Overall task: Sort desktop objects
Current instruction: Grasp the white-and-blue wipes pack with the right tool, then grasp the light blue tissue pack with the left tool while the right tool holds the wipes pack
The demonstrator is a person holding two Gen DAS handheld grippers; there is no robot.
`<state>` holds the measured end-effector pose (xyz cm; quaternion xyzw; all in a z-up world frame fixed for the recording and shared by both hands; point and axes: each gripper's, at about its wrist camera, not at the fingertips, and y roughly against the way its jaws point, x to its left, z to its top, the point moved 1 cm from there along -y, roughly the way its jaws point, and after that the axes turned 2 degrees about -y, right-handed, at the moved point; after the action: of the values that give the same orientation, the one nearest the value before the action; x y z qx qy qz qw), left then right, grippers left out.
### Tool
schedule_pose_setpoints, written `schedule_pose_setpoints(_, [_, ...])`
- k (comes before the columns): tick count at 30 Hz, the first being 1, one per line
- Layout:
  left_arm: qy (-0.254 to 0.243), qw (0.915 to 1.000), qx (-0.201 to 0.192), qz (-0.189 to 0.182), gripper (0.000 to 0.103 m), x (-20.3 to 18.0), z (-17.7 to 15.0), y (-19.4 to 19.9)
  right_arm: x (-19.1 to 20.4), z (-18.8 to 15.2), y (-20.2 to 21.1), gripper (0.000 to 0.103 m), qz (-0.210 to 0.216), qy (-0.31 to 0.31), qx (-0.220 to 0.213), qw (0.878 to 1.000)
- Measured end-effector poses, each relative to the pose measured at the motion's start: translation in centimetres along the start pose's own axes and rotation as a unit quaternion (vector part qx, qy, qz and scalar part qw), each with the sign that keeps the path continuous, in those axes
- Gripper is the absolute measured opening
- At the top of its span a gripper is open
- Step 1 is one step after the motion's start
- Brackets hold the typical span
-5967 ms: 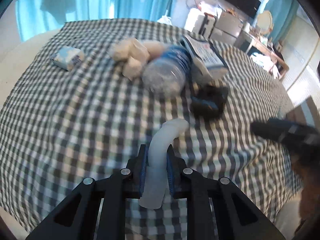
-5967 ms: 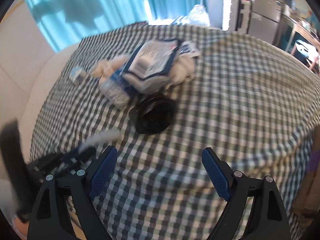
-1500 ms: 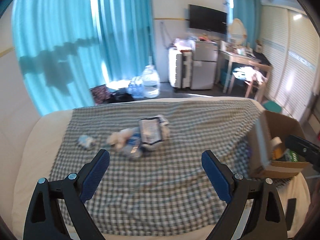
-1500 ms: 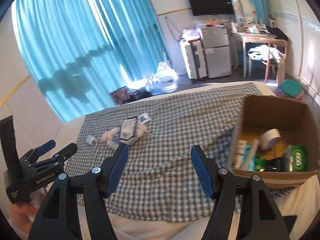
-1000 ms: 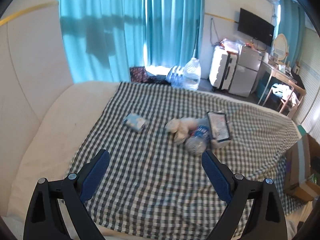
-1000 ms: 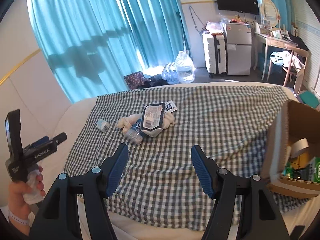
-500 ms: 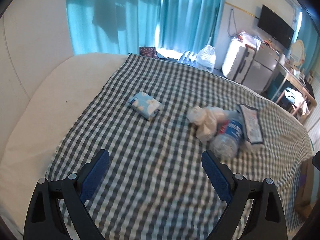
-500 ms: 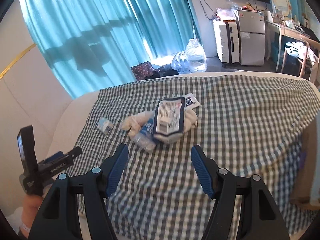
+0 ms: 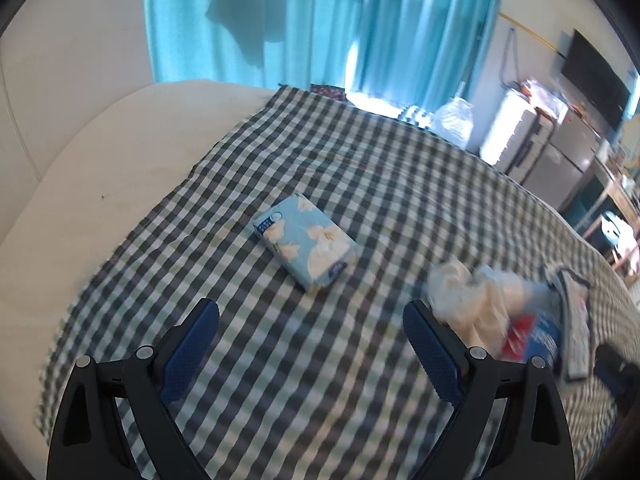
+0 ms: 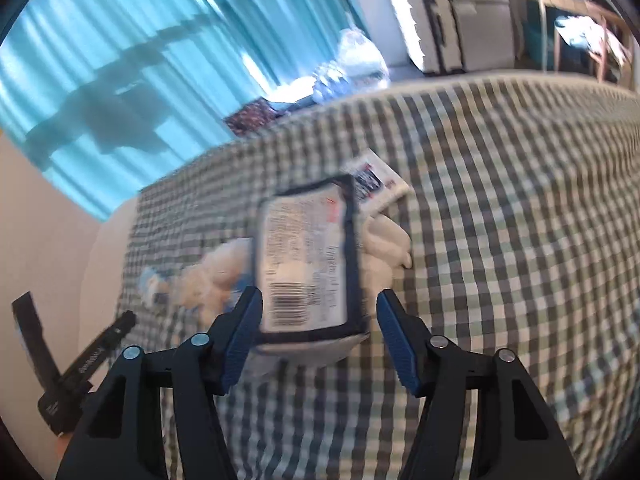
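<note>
A light blue tissue pack with white flowers point(image 9: 306, 246) lies on the checked cloth point(image 9: 320, 380), just ahead of my open, empty left gripper point(image 9: 310, 330). To its right lie crumpled white cloth point(image 9: 468, 300) and a plastic bottle with a red and blue label point(image 9: 532, 338). My right gripper point(image 10: 318, 330) is open, its jaws on either side of the near end of a dark-edged white packet point(image 10: 308, 260) that rests on the pile. White cloth point(image 10: 386, 248) and a small sachet point(image 10: 374, 182) lie beside the packet. The left gripper's body point(image 10: 88, 364) shows at the lower left.
The checked cloth point(image 10: 500, 220) covers a cream surface point(image 9: 100, 168). Blue curtains point(image 9: 320, 20), water bottles point(image 10: 348, 68) on the floor, a white cabinet point(image 9: 516, 136) and a small fridge stand behind.
Both grippers have moved in close and low: the left toward the tissue pack, the right up to the white packet. Both stay open.
</note>
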<state>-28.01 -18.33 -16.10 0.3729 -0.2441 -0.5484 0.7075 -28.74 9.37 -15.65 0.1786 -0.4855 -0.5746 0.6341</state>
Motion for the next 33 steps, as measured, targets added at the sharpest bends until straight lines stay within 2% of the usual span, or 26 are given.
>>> schedule_pose_setpoints(2, [0.019, 0.9998, 0.000, 0.004, 0.096, 0.1, 0.3, -1.2, -0.8, 0.0, -1.4, 0.042, -0.009, -0.009, 0.014, 1.000])
schedule_pose_setpoints(3, [0.026, 0.9996, 0.000, 0.004, 0.096, 0.2, 0.3, -1.6, -1.0, 0.0, -2.0, 0.025, -0.015, -0.009, 0.025, 1.000])
schedule_pose_setpoints(4, [0.035, 0.9994, 0.000, 0.008, 0.096, 0.3, 0.5, -2.1, -1.1, -0.1, -2.2, 0.019, -0.009, -0.007, 0.034, 0.999])
schedule_pose_setpoints(7, [0.055, 0.9984, -0.005, 0.012, 0.096, 0.6, 1.5, -2.9, -0.8, -0.2, -1.4, 0.015, -0.015, 0.016, 0.024, 0.999])
schedule_pose_setpoints(10, [0.081, 0.9964, -0.019, 0.019, 0.096, 1.0, 2.7, -3.5, -0.3, -0.3, 0.8, 0.013, -0.039, 0.045, -0.017, 0.998])
schedule_pose_setpoints(12, [0.087, 0.9954, -0.012, 0.038, 0.096, 1.1, 3.5, -4.7, -0.5, -0.1, 1.8, 0.013, -0.040, 0.042, -0.032, 0.998])
schedule_pose_setpoints(14, [0.102, 0.9925, 0.023, 0.062, 0.096, 1.7, 3.9, -7.1, -0.5, 0.2, 2.6, 0.012, -0.039, 0.039, -0.039, 0.998])
schedule_pose_setpoints(15, [0.111, 0.9913, 0.037, 0.061, 0.096, 2.0, 3.9, -7.8, -0.4, 0.5, 2.9, 0.012, -0.038, 0.039, -0.044, 0.998])
schedule_pose_setpoints(17, [0.143, 0.9872, 0.065, 0.026, 0.096, 3.2, 3.4, -9.3, 0.0, 0.7, 3.8, 0.012, -0.044, 0.050, -0.049, 0.997])
schedule_pose_setpoints(19, [0.137, 0.9890, 0.054, 0.013, 0.094, 3.5, 3.2, -8.6, 0.5, 0.8, 4.8, 0.012, -0.052, 0.062, -0.057, 0.995])
schedule_pose_setpoints(20, [0.118, 0.9915, 0.053, 0.009, 0.080, 3.4, 3.1, -8.3, 0.6, 0.9, 5.6, 0.012, -0.050, 0.069, -0.055, 0.995])
schedule_pose_setpoints(21, [0.095, 0.9941, 0.052, -0.006, 0.053, 3.3, 2.9, -7.9, 0.6, 0.8, 6.0, 0.012, -0.053, 0.069, -0.057, 0.995])
schedule_pose_setpoints(23, [0.066, 0.9960, 0.051, -0.031, 0.050, 3.3, 2.4, -6.7, 0.6, 0.7, 6.8, 0.012, -0.053, 0.066, -0.057, 0.995])
schedule_pose_setpoints(27, [0.053, 0.9950, 0.055, -0.066, 0.032, 4.2, 1.1, -3.4, 0.7, -0.1, 8.6, 0.012, -0.052, 0.062, -0.052, 0.995])
schedule_pose_setpoints(29, [0.040, 0.9945, 0.052, -0.082, 0.028, 4.2, 0.4, -0.6, 1.0, -0.9, 9.9, 0.012, -0.052, 0.074, -0.053, 0.994])
schedule_pose_setpoints(33, [0.017, 0.9933, 0.050, -0.103, 0.028, 3.3, -1.5, 4.3, 1.0, -2.6, 11.8, 0.012, -0.046, 0.091, -0.051, 0.993])
